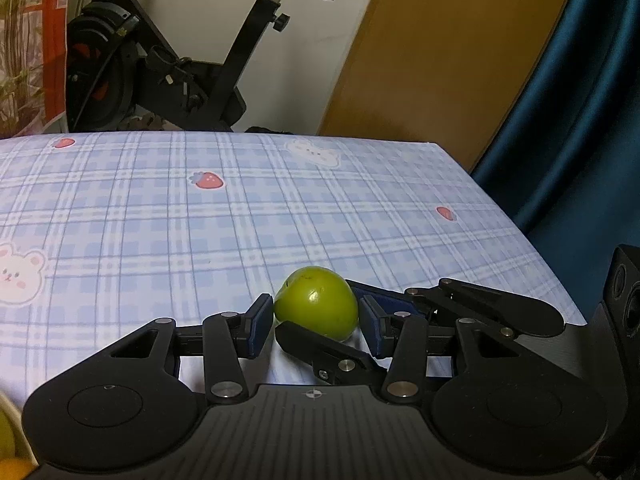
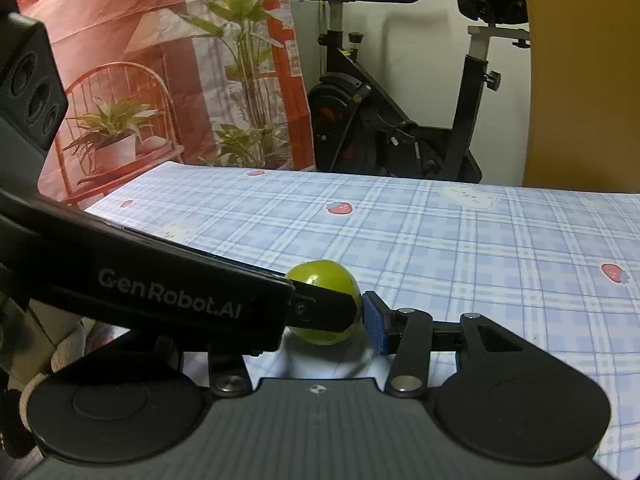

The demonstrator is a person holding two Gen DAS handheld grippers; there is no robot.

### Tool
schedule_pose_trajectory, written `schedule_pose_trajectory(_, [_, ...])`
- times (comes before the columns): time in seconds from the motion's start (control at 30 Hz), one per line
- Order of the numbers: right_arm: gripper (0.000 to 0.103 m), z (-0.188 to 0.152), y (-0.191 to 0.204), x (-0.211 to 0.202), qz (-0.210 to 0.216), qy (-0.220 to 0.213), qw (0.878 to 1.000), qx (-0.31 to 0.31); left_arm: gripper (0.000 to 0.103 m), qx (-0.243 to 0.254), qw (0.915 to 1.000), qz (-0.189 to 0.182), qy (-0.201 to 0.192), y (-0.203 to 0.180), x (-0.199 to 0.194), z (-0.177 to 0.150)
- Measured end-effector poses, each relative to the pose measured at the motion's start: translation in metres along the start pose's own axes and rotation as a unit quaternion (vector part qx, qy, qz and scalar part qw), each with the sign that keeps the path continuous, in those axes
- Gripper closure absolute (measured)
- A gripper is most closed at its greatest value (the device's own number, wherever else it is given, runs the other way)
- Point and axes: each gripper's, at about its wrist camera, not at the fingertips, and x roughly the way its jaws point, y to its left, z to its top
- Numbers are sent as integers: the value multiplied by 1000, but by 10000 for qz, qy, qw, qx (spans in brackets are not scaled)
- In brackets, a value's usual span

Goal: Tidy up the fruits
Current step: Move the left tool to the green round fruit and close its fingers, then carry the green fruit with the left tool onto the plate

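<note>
Green fruit (image 1: 316,306) is seen low on the blue plaid tablecloth (image 1: 200,220), pinched between the blue pads of the left gripper (image 1: 316,316). From the right, the right gripper (image 2: 326,312) is closed on the same fruit, so it is gripped by 2 tools at once, with an exercise bike (image 2: 400,112) behind the table.
</note>
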Motion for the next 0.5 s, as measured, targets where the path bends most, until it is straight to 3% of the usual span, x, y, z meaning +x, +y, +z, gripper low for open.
schedule_pose_trajectory(0.5, [54,-21,35,-29,109,-175,9997,-107,53,216,9997,137,-2,-9,-39,-33])
